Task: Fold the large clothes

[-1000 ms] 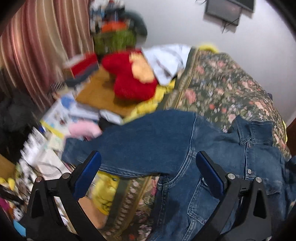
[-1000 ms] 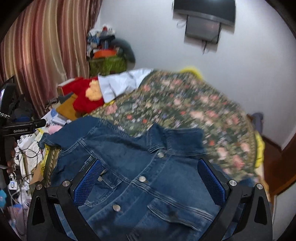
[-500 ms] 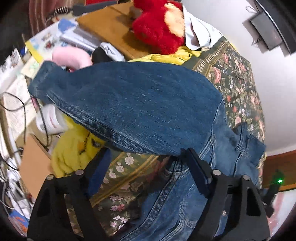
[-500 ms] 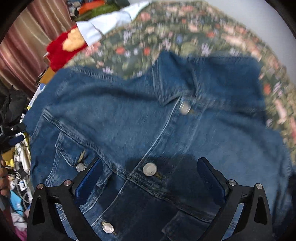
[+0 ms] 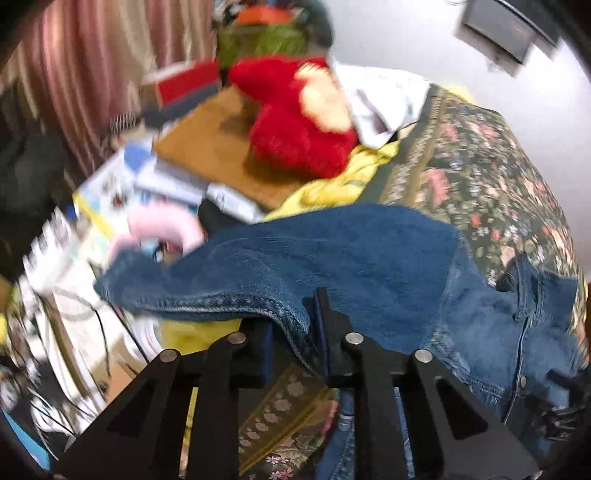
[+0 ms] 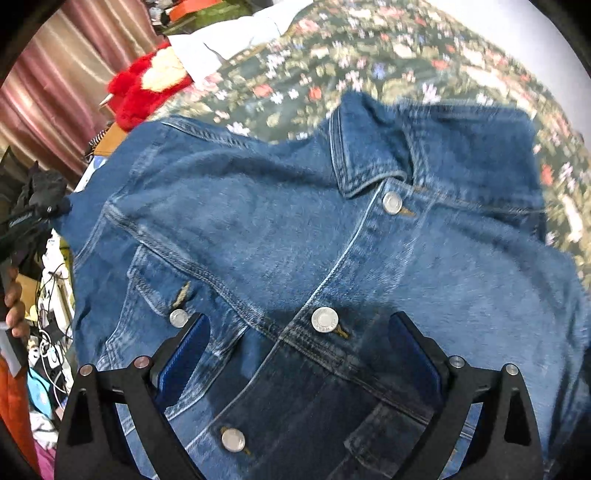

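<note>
A blue denim jacket [image 6: 295, 236] lies front up on the floral bedspread [image 6: 332, 59], collar at the far side, metal buttons down the middle. In the left wrist view its left sleeve [image 5: 332, 266] stretches out to the left past the bed edge. My left gripper [image 5: 295, 343] is shut on the lower seam of that sleeve near the armpit. My right gripper [image 6: 299, 354] is open just above the jacket's chest, its fingers on either side of the button placket, holding nothing.
A red plush toy [image 5: 295, 125], a white cloth [image 5: 380, 99], a brown board [image 5: 218, 147] and books lie left of the bed. Cables and clutter fill the floor at left. A striped curtain [image 5: 92, 74] hangs behind. A screen [image 5: 498, 26] is on the wall.
My left gripper has closed on the sleeve's lower edge; it was open half a second ago. The right gripper has dropped closer to the jacket front.
</note>
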Demonstrator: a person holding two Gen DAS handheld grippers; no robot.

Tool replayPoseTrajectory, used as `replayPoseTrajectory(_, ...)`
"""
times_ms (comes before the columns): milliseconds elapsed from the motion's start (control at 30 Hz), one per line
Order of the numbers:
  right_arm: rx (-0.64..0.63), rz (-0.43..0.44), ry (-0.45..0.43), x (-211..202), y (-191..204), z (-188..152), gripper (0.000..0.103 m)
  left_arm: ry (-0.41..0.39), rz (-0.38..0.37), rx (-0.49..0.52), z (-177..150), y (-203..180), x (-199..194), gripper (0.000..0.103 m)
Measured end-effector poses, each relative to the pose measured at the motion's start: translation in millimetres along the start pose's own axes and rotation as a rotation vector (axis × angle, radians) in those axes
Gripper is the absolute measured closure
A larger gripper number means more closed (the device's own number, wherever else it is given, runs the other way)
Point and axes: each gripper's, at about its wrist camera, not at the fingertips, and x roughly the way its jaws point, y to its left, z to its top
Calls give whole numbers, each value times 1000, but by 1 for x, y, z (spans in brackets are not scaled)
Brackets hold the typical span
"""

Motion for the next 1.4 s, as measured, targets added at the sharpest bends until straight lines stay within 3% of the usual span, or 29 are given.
replayPoseTrajectory(233, -65, -82, -148, -63, 1, -9, 6, -201, -62, 205, 2, -74, -68, 94)
replayPoseTrajectory(367, -77, -104, -211, -96, -5, -18, 6, -194, -115, 290, -10, -117, -74, 95)
replayPoseTrajectory(433, -88, -122, -242, -112, -7, -26, 6, -125, -154, 283, -17, -129, -59, 95)
replayPoseTrajectory(533, -100, -147, -284, -134, -11, -39, 6, 48, -247, 221, -32, -137, -22, 95)
replayPoseTrajectory(700, -98, -140, -320, -156, -19, -56, 6, 204, -210, 176, -66, -140, 29, 95)
replayPoseTrajectory(800, -90, -142, -330, -165, -23, -64, 6, 244, -187, 156, -81, -135, 40, 94)
replayPoseTrajectory(867, -84, -144, -333, -167, -25, -67, 6, 256, -191, 144, -87, -131, 34, 84)
replayPoseTrajectory(933, -77, -151, -333, -169, -27, -69, 6, 257, -232, 133, -91, -124, 24, 66)
replayPoseTrajectory(1133, -47, -144, -307, -158, -28, -63, 5, 191, -301, 86, -93, -90, -27, 29)
replayPoseTrajectory(1233, -39, -115, -280, -147, -23, -58, 5, 166, -343, 9, -89, -61, -41, 27)
replayPoseTrajectory(1400, -65, -108, -248, -132, -7, -50, 5, 141, -328, -126, -72, -1, -37, 27)
